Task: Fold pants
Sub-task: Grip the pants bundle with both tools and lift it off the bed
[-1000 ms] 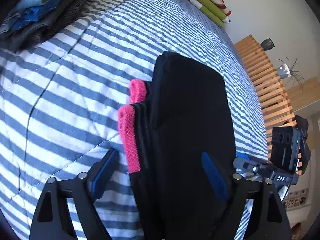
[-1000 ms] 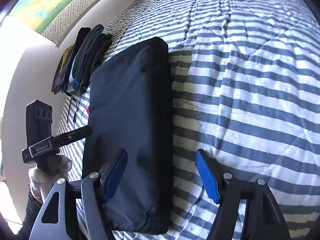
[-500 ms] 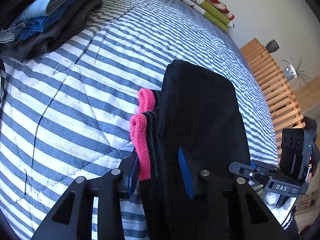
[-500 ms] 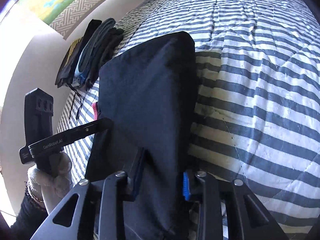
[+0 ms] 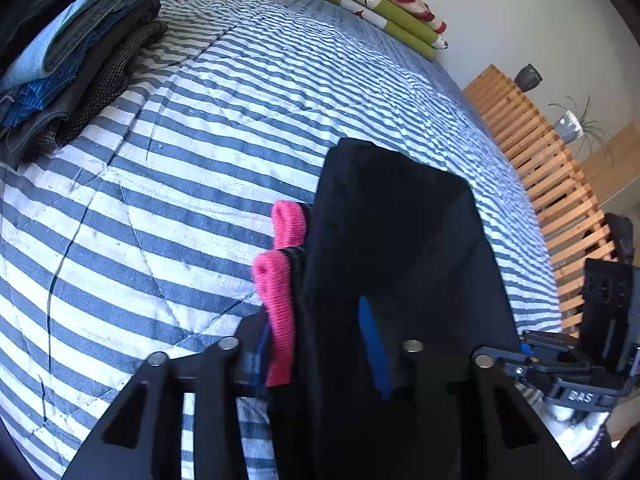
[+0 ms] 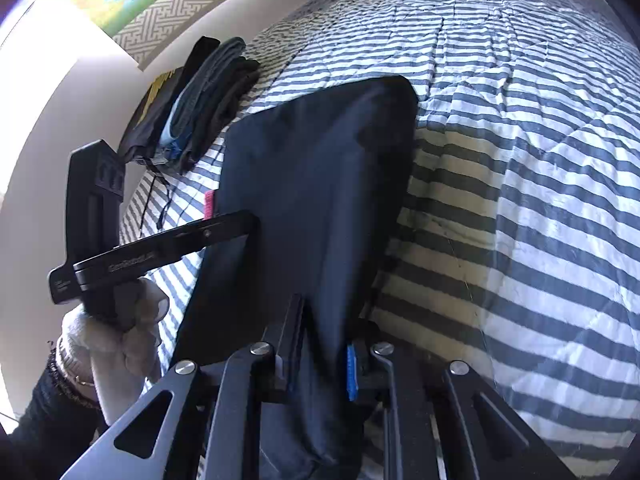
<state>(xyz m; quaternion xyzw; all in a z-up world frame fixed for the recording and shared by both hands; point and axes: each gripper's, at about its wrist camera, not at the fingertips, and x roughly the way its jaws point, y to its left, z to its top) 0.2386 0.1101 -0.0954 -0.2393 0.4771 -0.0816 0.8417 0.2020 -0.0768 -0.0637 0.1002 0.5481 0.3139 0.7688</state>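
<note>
Both tools are clamped on the near end of the folded pants [image 5: 396,240]. Left tool [image 5: 320,344] has its jaws drawn in on the thick stack of layers at the left near corner, one blue pad lying on the dark top face and the other tucked beside the pink cuffs [image 5: 276,312] that stick out of the fold's open side. Right tool [image 6: 324,356] pinches the right near corner, its fingers [image 6: 351,372] close together with the dark cloth squeezed between them. In the right wrist view the left tool reaches in from the side, held by a hand [image 6: 120,336] in a light glove.

The pants lie as a compact dark rectangle on the striped bed [image 5: 160,208], far end resting on the quilt, near end looking slightly raised in the two grips. A stack of folded clothes [image 5: 76,64] sits well apart at the bed's far left edge, and a rolled green blanket [image 5: 360,4] lies at the head.

My read is that the folding is nearly done and the bundle is about to be carried or given one last fold. To do this well, both tools should rise together and level, so the layers do not slide against each other. The left grip matters most: the pink cuffs sit at the open edge and could slip loose if the clamp slackens. Moving slowly and keeping the two grips the same way apart should hold the rectangle flat.
</note>
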